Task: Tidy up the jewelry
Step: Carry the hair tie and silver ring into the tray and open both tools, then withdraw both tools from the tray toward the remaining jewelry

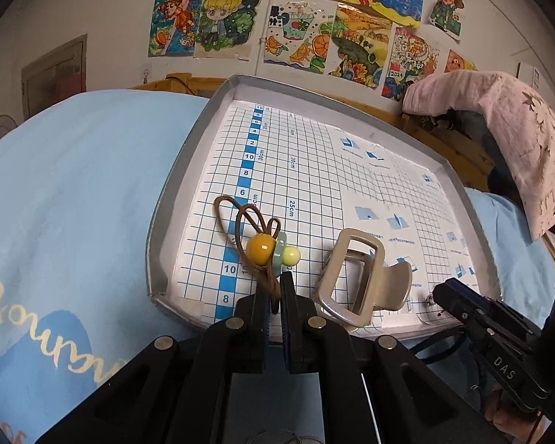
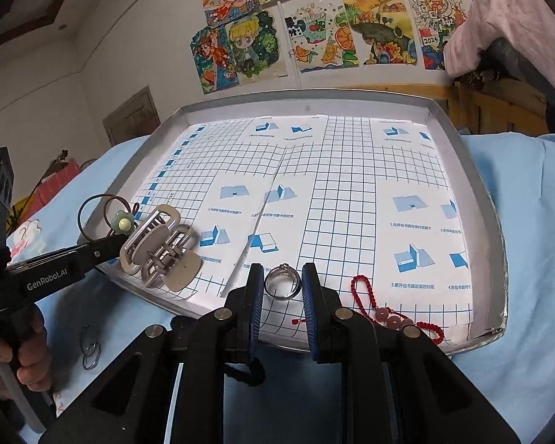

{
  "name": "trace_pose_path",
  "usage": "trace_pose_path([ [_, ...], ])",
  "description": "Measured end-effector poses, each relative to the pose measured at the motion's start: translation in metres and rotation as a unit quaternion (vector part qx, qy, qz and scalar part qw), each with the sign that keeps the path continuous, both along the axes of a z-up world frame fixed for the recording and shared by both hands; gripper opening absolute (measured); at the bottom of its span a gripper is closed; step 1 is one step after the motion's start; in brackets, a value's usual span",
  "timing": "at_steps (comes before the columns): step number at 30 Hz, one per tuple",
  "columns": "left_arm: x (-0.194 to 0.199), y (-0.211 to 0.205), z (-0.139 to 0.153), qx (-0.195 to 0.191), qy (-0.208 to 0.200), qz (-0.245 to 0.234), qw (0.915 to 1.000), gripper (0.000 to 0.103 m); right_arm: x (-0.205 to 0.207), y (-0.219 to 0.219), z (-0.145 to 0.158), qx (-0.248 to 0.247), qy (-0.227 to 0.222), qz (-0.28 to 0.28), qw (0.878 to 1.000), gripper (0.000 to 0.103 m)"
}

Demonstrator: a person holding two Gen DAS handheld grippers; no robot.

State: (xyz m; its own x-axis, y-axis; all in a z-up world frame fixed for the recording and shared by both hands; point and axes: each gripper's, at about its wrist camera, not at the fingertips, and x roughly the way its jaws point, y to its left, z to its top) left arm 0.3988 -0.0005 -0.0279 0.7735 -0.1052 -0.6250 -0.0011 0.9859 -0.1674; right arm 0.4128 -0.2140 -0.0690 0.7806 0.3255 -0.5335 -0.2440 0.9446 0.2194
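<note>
Apparently both tongs arrive loaded: left tongs (image 1: 275, 292) pinched shut on the brown hair tie (image 1: 257, 238) cord, beads over the tray (image 1: 174, 185) near-left corner beside the hair claw (image 1: 362, 277); right tongs (image 2: 280, 288) clamp the ring (image 2: 283, 282) above the near edge, likely for setting down apart, red bracelet (image 2: 392, 318) alongside

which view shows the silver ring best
The right wrist view. The silver ring sits front and centre between the right gripper fingers, over the tray, its band fully outlined. In the left wrist view only a tiny glint shows at that gripper's tip, too small to make out.
</note>
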Motion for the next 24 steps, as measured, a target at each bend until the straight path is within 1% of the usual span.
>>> trace_pose_path([
  [1, -0.001, 0.000, 0.001, 0.002, 0.000, 0.000, 1.0000, 0.006, 0.001, -0.002, 0.002, 0.001, 0.000, 0.001, 1.000, 0.019],
  [4, -0.006, 0.000, 0.003, 0.007, -0.001, -0.001, 1.0000, 0.012, 0.000, -0.003, 0.002, 0.002, 0.001, 0.000, 1.000, 0.020],
  [5, -0.007, -0.001, 0.004, 0.007, -0.002, -0.002, 1.0000, 0.016, -0.001, -0.003, 0.002, 0.003, 0.001, -0.001, 1.000, 0.020],
  [7, -0.012, -0.001, 0.006, 0.008, -0.006, -0.003, 0.9999, 0.025, -0.001, -0.004, 0.002, 0.006, -0.001, -0.005, 1.000, 0.025],
  [8, -0.015, -0.001, 0.007, 0.005, -0.010, -0.003, 0.9999, 0.035, -0.002, -0.006, 0.003, 0.009, -0.003, -0.008, 1.000, 0.032],
  [9, -0.021, -0.003, 0.010, 0.000, -0.015, -0.004, 0.9999, 0.051, -0.003, -0.007, 0.004, 0.011, -0.004, -0.010, 1.000, 0.037],
  [10, -0.026, -0.004, 0.012, -0.001, -0.021, -0.005, 0.9998, 0.059, -0.004, -0.009, 0.005, 0.015, -0.005, -0.012, 1.000, 0.038],
  [11, -0.031, -0.006, 0.016, 0.003, -0.029, -0.002, 0.9996, 0.073, -0.006, -0.011, 0.006, 0.019, -0.003, -0.013, 1.000, 0.040],
  [12, -0.038, -0.008, 0.019, 0.009, -0.036, 0.005, 0.9993, 0.081, -0.008, -0.013, 0.007, 0.025, -0.002, -0.014, 1.000, 0.042],
  [14, -0.052, -0.010, 0.025, 0.009, -0.044, 0.003, 0.9990, 0.082, -0.015, -0.017, 0.014, 0.031, -0.005, -0.016, 0.999, 0.049],
  [16, -0.065, -0.009, 0.032, 0.004, -0.047, 0.006, 0.9989, 0.085, -0.026, -0.021, 0.025, 0.030, -0.015, -0.023, 0.999, 0.054],
  [17, -0.073, -0.006, 0.034, 0.000, -0.050, 0.012, 0.9987, 0.091, -0.032, -0.022, 0.031, 0.030, -0.021, -0.026, 0.999, 0.059],
  [18, -0.081, -0.003, 0.038, -0.005, -0.056, 0.020, 0.9982, 0.095, -0.040, -0.025, 0.037, 0.031, -0.027, -0.029, 0.999, 0.066],
  [19, -0.093, 0.001, 0.043, -0.011, -0.066, 0.032, 0.9972, 0.096, -0.050, -0.027, 0.046, 0.031, -0.035, -0.027, 0.999, 0.071],
  [20, -0.101, 0.004, 0.047, -0.014, -0.074, 0.040, 0.9964, 0.098, -0.056, -0.029, 0.053, 0.030, -0.042, -0.024, 0.998, 0.079],
  [21, -0.112, 0.007, 0.052, -0.017, -0.085, 0.049, 0.9951, 0.102, -0.065, -0.031, 0.061, 0.028, -0.050, -0.025, 0.998, 0.084],
  [22, -0.123, 0.011, 0.057, -0.020, -0.095, 0.059, 0.9935, 0.103, -0.075, -0.035, 0.069, 0.030, -0.062, -0.027, 0.997, 0.086],
  [24, -0.146, 0.017, 0.066, -0.019, -0.116, 0.071, 0.9905, 0.103, -0.098, -0.041, 0.087, 0.046, -0.088, -0.027, 0.995, 0.097],
])
